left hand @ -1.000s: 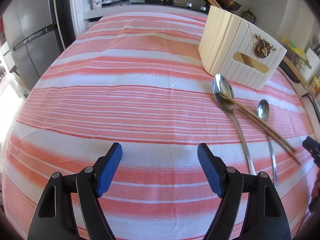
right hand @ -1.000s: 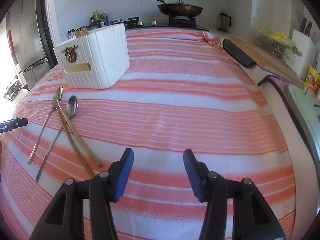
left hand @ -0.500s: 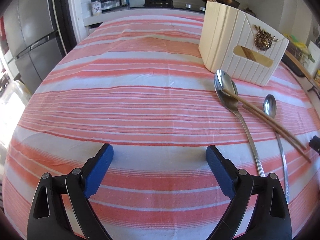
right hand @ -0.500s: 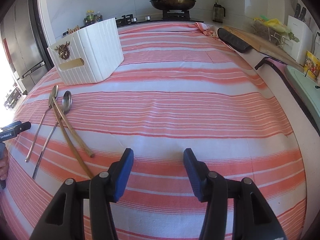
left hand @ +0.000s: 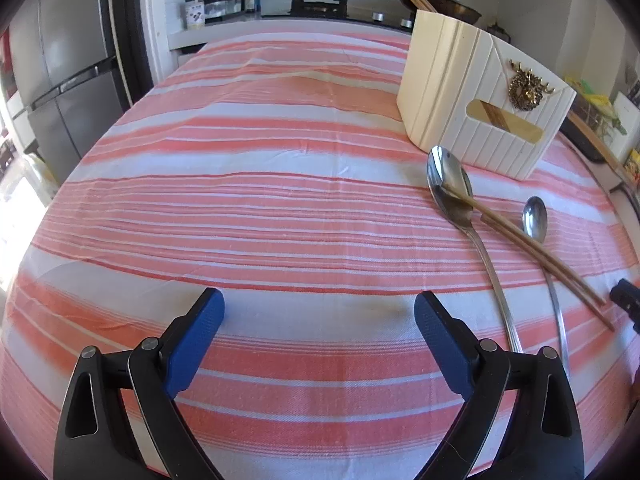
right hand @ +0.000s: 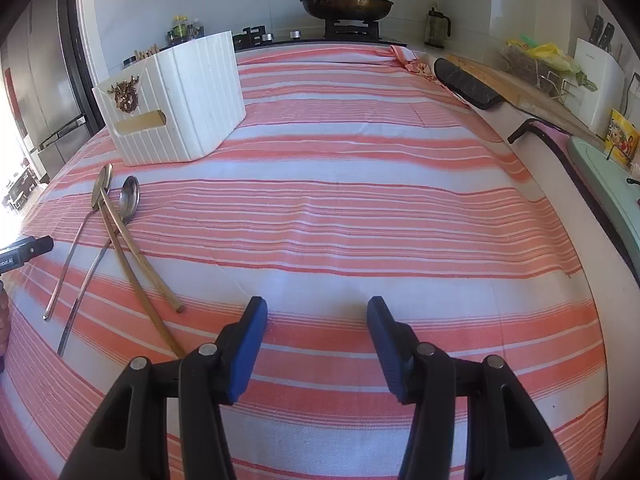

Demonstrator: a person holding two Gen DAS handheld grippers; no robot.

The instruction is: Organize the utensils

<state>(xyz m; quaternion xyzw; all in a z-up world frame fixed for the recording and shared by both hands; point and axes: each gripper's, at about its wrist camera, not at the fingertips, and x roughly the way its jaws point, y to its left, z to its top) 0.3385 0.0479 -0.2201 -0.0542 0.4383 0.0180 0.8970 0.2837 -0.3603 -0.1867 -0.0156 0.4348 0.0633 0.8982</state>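
Worktop (left hand: 280, 208) is covered by a red-and-white striped cloth. White utensil box (left hand: 480, 112) stands upright on it and serves as the reference point. Large spoon (left hand: 452, 192) lies just in front of the box, bowl end nearest it. Small spoon (left hand: 535, 216) lies beside the large one, further from the box. Chopsticks (left hand: 532, 246) lie across both spoons, their tips resting in the large spoon's bowl. More chopsticks stand inside the box. Left gripper (left hand: 318, 320) is spread wide, nothing between its pads, well short of the box. Right gripper (right hand: 317, 322) is partly spread and empty, likewise well clear of the box.
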